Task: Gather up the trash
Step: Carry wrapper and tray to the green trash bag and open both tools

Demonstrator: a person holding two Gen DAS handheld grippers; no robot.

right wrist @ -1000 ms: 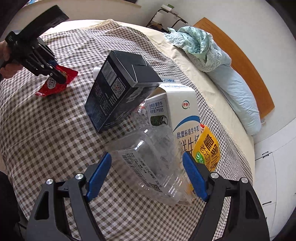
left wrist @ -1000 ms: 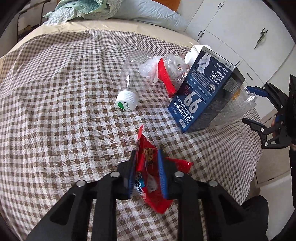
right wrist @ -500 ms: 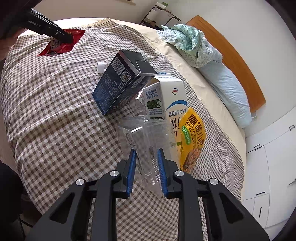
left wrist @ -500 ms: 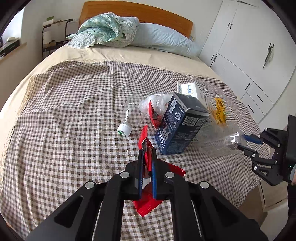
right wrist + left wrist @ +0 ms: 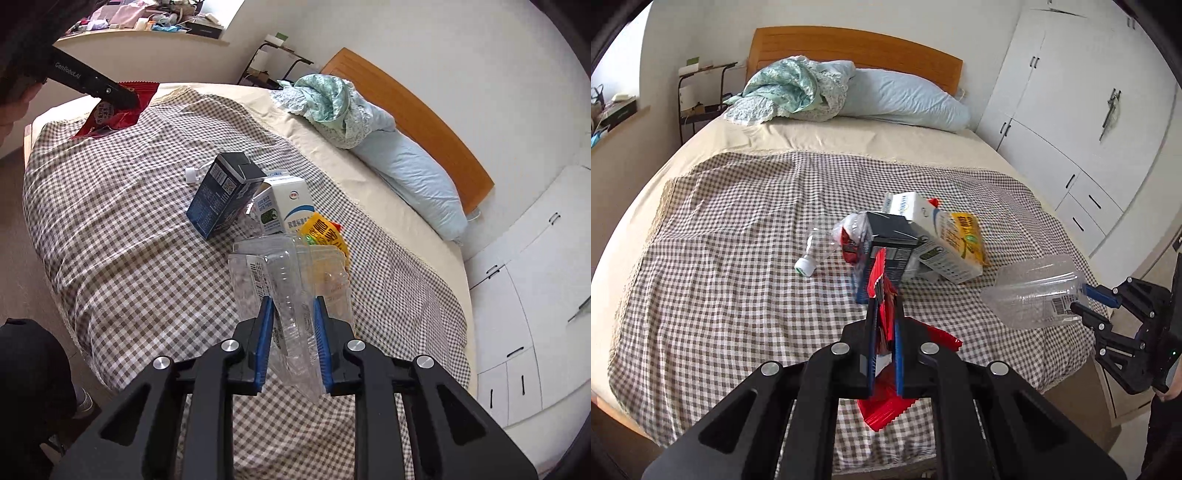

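Note:
My left gripper [image 5: 884, 310] is shut on a red snack wrapper [image 5: 882, 280], held up above the checked bedspread [image 5: 720, 258]; the same wrapper [image 5: 110, 110] shows at the far left of the right wrist view. My right gripper [image 5: 293, 306] is shut on a crushed clear plastic container [image 5: 291, 273], lifted off the bed; it also appears as the clear container [image 5: 1034, 291] at the right of the left wrist view. Left on the bed are a dark blue carton [image 5: 221, 195], a white milk carton [image 5: 284, 206], a yellow packet [image 5: 325, 236] and a clear bottle [image 5: 816, 251] with a white cap.
A pillow [image 5: 905, 99] and a crumpled green cloth [image 5: 786, 88] lie by the wooden headboard [image 5: 857, 48]. White cupboards [image 5: 1071, 110] stand right of the bed. A cluttered ledge [image 5: 155, 26] runs along the wall. A person's dark trouser leg [image 5: 29, 369] is beside the bed.
Both grippers rose and drew back from the bed. The left closed tighter on the red wrapper and lifted it. The right closed on the clear container and picked it up.

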